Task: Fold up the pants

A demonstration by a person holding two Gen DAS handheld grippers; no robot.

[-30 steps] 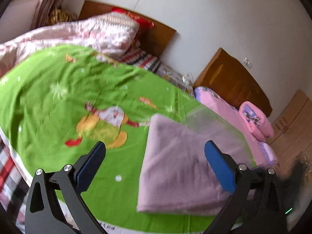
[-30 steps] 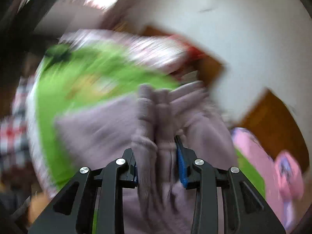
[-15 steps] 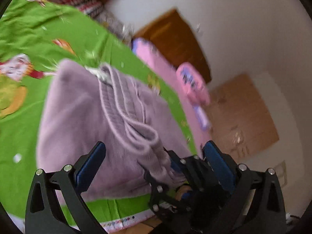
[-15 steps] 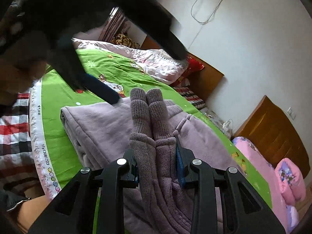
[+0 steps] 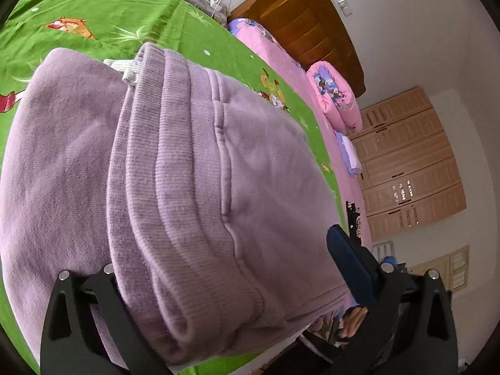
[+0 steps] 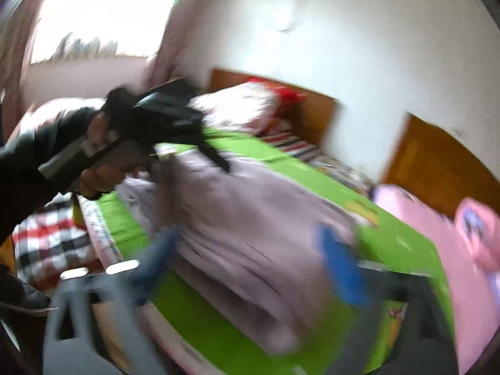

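**Folded pants lie between the left jaws; the right jaws are clear**

The pants (image 5: 175, 181) are seen folded on the green bed cover (image 5: 103, 6), near its front edge, with the ribbed waistband running from near to far. The left gripper (image 5: 237, 284) is set straddling the near end: its jaws stand apart, the stack between them, and no pad is seen pressing. The right gripper (image 6: 250, 268) is blurred; its jaws have just been opening, stand wide, and nothing is gripped, the pants lying beyond them. The left is judged nearer for any smoothing or lifting.
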